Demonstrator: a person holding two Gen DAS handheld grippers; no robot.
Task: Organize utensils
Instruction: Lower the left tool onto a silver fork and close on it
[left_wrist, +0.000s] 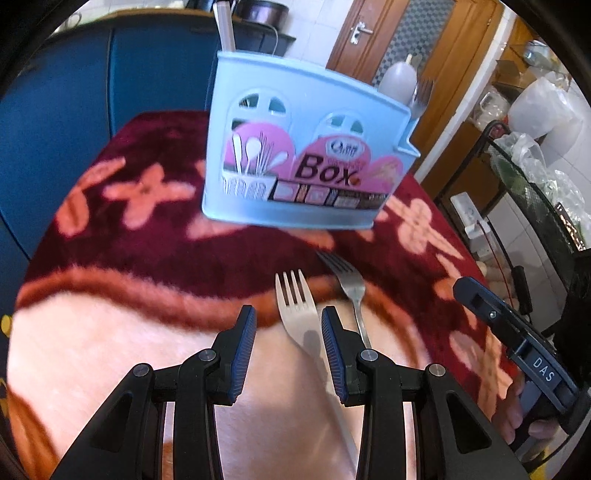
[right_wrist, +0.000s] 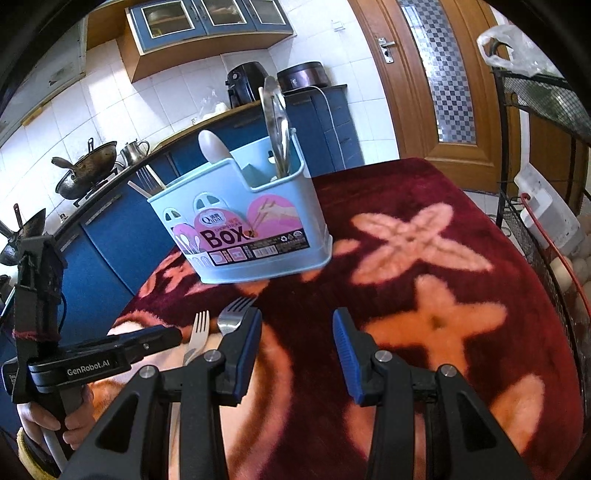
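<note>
A pale blue utensil box (left_wrist: 306, 147) stands upright on a worktop (right_wrist: 461, 295) draped in a plush maroon cloth with peach flower shapes, and everything else is best placed against that box. Its compartments already hold a white spoon (right_wrist: 214, 146), some metal pieces that look like tongs or a ladle (right_wrist: 277, 122) and what seem to be chopsticks, so it is likely the destination for the loose cutlery. Just in front of the box, on the near side, two forks lie flat on the cloth close together: a pale, matte fork (left_wrist: 297, 306) and a shinier metal fork (left_wrist: 347, 280), tines pointing toward the box. A person holds a gripper in each hand. The left gripper (left_wrist: 288, 332) hangs over the pale fork, angled down at it, its jaws parted and empty, with the fork's neck running close beside the right-hand pad; the tilt suits a pinch on the handle, though I cannot tell whether anything touches yet. The right gripper (right_wrist: 297, 339) sits further out from the box, over bare cloth to the right of the forks, its jaws also apart with nothing between them (probably waiting its turn for the metal fork). Neither fork has been lifted yet.
</note>
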